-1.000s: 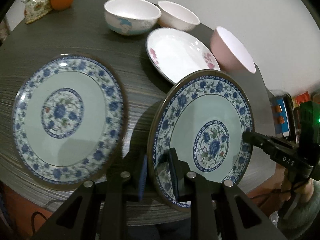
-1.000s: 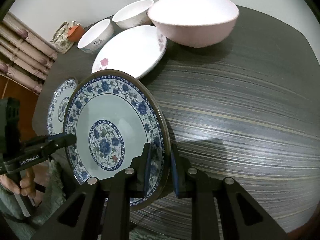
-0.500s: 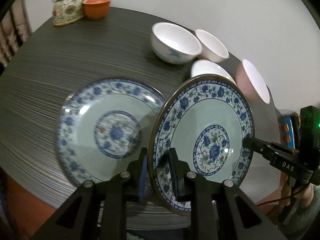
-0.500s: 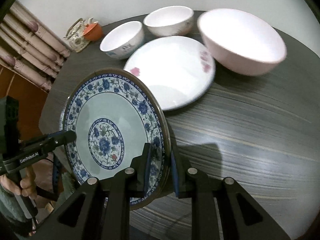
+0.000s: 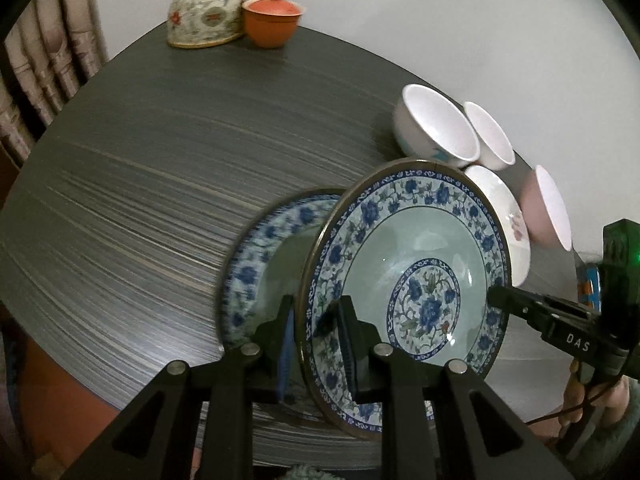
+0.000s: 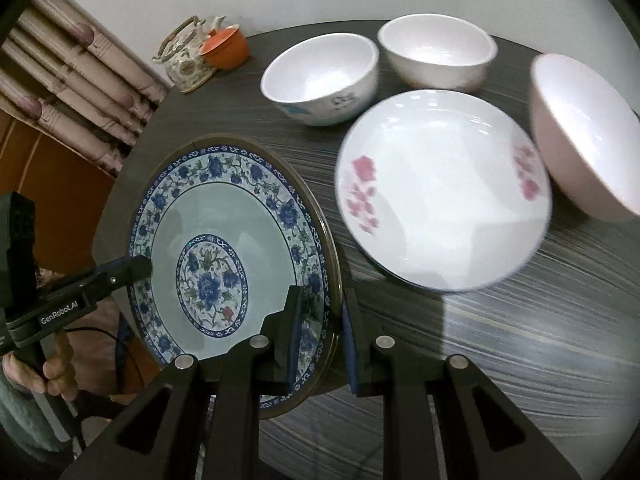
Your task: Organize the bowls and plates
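- Left gripper and right gripper each pinch opposite rims of one blue floral plate, held tilted above the table.
- Behind the left fingers, a second matching plate lies flat.
- Beyond the right fingers: white plate, bowls.

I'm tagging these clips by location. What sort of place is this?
Probably a home dining area: a dark wood-grain table set with a floral teapot, plates and bowls, and a patterned curtain beside it.
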Motion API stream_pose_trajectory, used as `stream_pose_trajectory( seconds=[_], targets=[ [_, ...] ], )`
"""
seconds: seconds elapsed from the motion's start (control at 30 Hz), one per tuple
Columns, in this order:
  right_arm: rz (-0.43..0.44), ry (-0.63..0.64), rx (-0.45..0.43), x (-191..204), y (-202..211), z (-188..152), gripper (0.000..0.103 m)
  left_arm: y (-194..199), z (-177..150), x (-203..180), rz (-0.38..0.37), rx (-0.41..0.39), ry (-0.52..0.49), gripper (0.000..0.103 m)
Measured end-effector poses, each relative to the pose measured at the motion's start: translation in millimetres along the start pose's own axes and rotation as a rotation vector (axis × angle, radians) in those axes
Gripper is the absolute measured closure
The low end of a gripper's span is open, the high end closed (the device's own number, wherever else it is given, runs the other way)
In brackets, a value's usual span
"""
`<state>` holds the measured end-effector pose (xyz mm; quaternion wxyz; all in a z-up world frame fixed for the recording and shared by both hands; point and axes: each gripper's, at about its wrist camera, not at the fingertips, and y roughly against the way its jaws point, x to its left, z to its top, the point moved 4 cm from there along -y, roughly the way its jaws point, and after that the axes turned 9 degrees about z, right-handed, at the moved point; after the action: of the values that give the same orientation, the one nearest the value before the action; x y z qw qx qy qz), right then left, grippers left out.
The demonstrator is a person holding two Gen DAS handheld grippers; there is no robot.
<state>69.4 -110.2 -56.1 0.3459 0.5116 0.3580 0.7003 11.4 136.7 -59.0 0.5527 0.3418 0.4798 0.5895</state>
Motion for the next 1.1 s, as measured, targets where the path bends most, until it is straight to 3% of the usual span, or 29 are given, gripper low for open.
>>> stream_pose_trajectory(
  seconds=[0.53,1.1],
  targets=[
    [0.010,-0.011,0.065,24,-46,14,0.085,-29,14,16,0.056,0.027,0.053,0.081],
    [-0.035,0.008,0.067,33,-59,12,0.083,-38,13,22,0.064,0.018,0.064,0.081]
  ],
)
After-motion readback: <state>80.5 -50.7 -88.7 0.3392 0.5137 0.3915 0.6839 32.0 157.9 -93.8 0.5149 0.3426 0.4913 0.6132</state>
